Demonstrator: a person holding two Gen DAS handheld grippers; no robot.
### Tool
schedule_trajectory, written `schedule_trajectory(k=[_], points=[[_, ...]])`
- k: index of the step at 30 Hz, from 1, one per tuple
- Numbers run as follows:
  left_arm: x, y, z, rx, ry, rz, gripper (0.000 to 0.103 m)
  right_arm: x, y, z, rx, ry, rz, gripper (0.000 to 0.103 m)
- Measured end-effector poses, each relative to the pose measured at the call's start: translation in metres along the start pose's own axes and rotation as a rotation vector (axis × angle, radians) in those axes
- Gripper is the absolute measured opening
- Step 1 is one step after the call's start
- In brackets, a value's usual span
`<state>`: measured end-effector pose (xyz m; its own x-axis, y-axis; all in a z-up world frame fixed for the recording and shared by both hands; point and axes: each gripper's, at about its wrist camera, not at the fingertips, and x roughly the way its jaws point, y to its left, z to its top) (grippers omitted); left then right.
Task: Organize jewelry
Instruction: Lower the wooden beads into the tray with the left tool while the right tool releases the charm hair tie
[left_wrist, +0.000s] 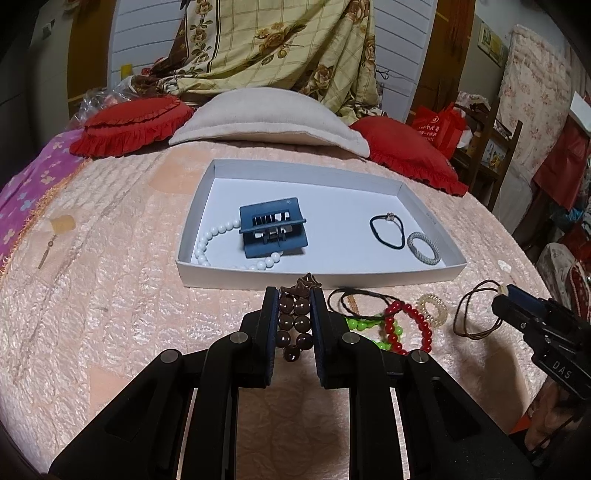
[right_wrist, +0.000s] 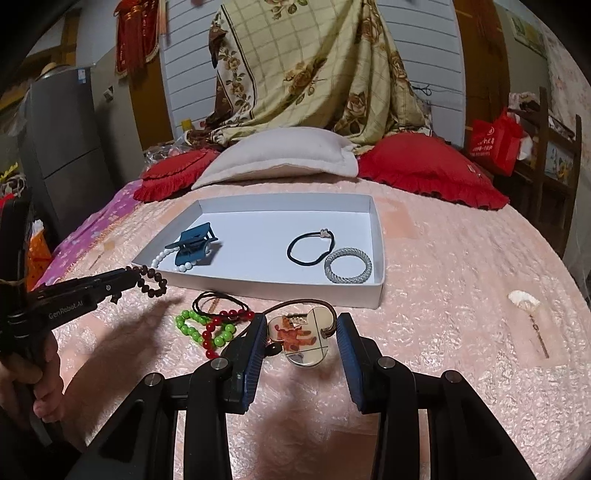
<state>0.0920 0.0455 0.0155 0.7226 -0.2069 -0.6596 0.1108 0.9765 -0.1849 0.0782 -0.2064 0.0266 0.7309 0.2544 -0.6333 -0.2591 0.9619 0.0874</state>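
**Inspector A:** State of the left gripper (left_wrist: 294, 314)?

**Inspector B:** Its two fingers were clamped on a brown bead bracelet (left_wrist: 293, 325), the beads stacked between the blue pads. From the right wrist view the bracelet hung off the fingertips, clear of the pink bedspread (right_wrist: 443, 295), just short of the near left corner of the white tray (right_wrist: 369, 295).

**Inspector A:** And the right gripper (right_wrist: 301, 332)?

**Inspector B:** Fingers stood apart. Between them was a mouse-head charm (right_wrist: 301, 338) with a bear printed on it, attached to a brown hair tie (right_wrist: 295, 303). I could not tell whether either pad touched it.

**Inspector A:** Contents of the tray?

**Inspector B:** A blue claw clip (left_wrist: 273, 232) resting over a white bead strand (left_wrist: 218, 236) at the left side. At the right, a black hair tie (left_wrist: 388, 230) and, touching it, a grey braided band (left_wrist: 424, 248).

**Inspector A:** Items outside the tray?

**Inspector B:** A loose group on the bedspread just in front of the tray's near wall: a green bead bracelet (right_wrist: 192, 326), a red bead bracelet (right_wrist: 221, 325) overlapping it, a thin dark cord loop (right_wrist: 218, 302), and a clear coil tie (left_wrist: 433, 305). A pale shell-topped pin (right_wrist: 524, 301) lay well apart to the right.
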Motion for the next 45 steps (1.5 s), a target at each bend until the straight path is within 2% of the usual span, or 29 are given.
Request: schedule_trajectory(k=[7,13,18,22,27,31,35,39,41,42,43,45], points=[[-0.009,-0.002,0.010,-0.016,-0.036,-0.021,0.015,0.005,-0.001,0.019,-0.019,-0.023,0.008,0.037],[-0.001,-0.009,0.043,-0.027,-0.065,-0.049,0.015,0.034,-0.014,0.058,0.023,-0.027,-0.020,0.037],[0.031,-0.026,0.079,-0.008,-0.044,-0.119,0.015,0.068,-0.019,0.078,0.039,-0.011,-0.024,0.037],[0.073,-0.042,0.096,0.016,-0.012,-0.121,0.015,0.097,-0.022,0.073,0.077,0.060,0.010,0.037],[0.118,-0.044,0.091,-0.003,0.071,-0.087,0.015,0.113,-0.020,0.070,0.090,0.108,0.080,0.037],[0.129,-0.050,0.085,0.049,0.092,0.005,0.015,0.128,-0.018,0.066,0.068,0.156,0.066,0.037],[0.133,-0.048,0.080,0.049,0.106,0.022,0.015,0.133,-0.017,0.065,0.051,0.172,0.044,0.037],[0.132,-0.046,0.079,0.044,0.106,0.021,0.019,0.132,-0.019,0.064,0.056,0.172,0.040,0.038],[0.130,-0.044,0.080,0.035,0.103,0.017,0.027,0.131,-0.021,0.064,0.064,0.166,0.044,0.038],[0.130,-0.043,0.081,0.030,0.100,0.017,0.036,0.130,-0.022,0.065,0.066,0.163,0.047,0.038],[0.129,-0.042,0.081,0.025,0.094,0.019,0.041,0.129,-0.022,0.065,0.067,0.162,0.046,0.038],[0.128,-0.040,0.082,0.015,0.090,0.022,0.042,0.127,-0.023,0.065,0.069,0.160,0.047,0.038]])
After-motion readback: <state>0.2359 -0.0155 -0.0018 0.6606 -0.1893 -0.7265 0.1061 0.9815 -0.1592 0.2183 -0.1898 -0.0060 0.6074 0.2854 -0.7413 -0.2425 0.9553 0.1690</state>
